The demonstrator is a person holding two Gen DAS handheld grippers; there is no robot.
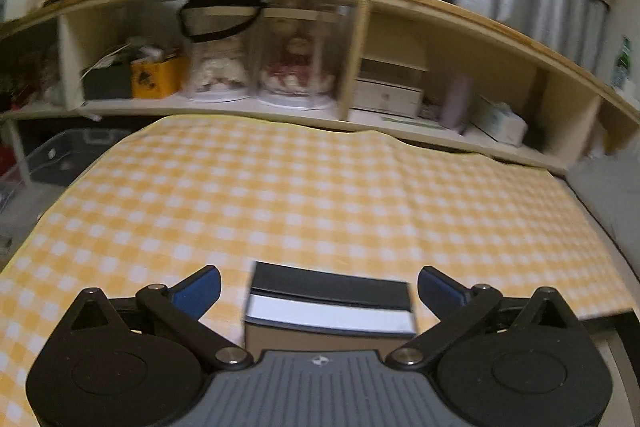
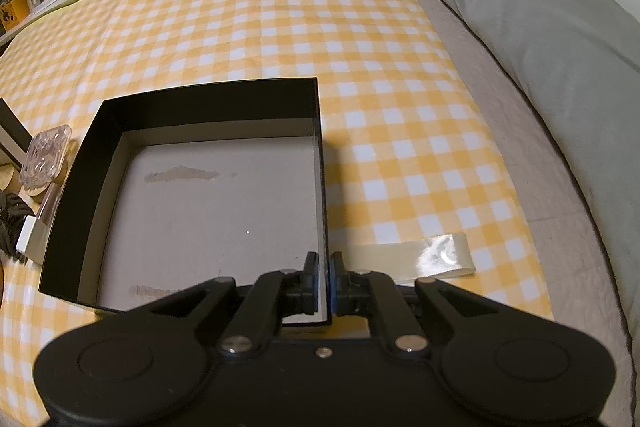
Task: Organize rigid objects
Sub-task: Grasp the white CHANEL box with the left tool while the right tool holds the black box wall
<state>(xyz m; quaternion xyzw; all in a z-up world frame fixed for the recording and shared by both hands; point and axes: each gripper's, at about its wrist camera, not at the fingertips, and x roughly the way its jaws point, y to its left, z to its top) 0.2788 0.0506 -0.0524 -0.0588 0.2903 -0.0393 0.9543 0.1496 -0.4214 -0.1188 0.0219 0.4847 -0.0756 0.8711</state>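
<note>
A small black box with a white band (image 1: 329, 311) stands on the yellow checked cloth (image 1: 280, 195), between the fingers of my left gripper (image 1: 318, 287). Those jaws stand wide open, with a gap on each side of the small box. In the right wrist view a large open black box (image 2: 208, 107) with a grey floor lies on the cloth. My right gripper (image 2: 324, 275) is shut on its right wall near the front corner, one finger inside and one outside. The large box holds nothing.
Left of the large box lie a clear glass dish (image 2: 44, 155), a black cord (image 2: 10, 219) and a small white box (image 2: 28, 235). A glossy tape strip (image 2: 424, 259) lies to its right. A grey pillow (image 2: 540, 47) borders the cloth. Cluttered shelves (image 1: 280, 39) stand behind.
</note>
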